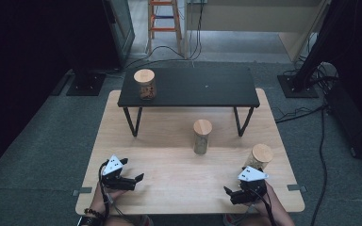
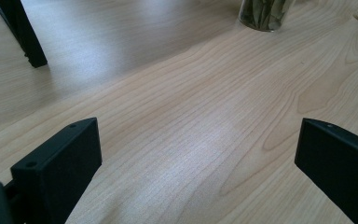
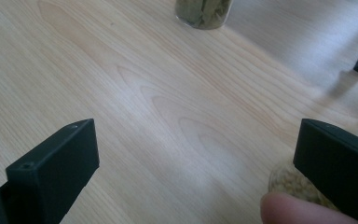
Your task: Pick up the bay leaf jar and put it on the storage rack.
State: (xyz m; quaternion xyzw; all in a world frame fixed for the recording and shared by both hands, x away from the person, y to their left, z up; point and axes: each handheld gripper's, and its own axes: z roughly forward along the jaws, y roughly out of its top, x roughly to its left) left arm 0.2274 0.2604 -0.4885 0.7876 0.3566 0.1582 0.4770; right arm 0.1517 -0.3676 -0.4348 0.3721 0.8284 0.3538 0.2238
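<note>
Three cork-lidded jars are spread out so that each can be reached on its own: one jar of dark contents (image 1: 144,84) is set on the black shelf (image 1: 188,87) at about 11 o'clock from the table's middle, a leaf-filled jar (image 1: 201,136) stands near the middle of the wooden table (image 1: 169,174), and a grain-filled jar (image 1: 259,157) is placed at about 4 o'clock, just beside the right gripper (image 1: 233,194). The work in hand is judged to be the moving of jars, with the grain-filled jar the likeliest first pick, since it sits nearest a gripper. Both grippers are held low at the table's near edge, the left gripper (image 1: 134,179) at about 7 o'clock, apparently as a ready stance. In both gripper views the jaws are seen spread wide, with bare wood between them; nothing is gripped or touched. In the right gripper view, the grain-filled jar (image 3: 284,179) is partly hidden behind the right-hand jaw, outside the gap, and a fingertip (image 3: 298,210) shows at the bottom edge.
</note>
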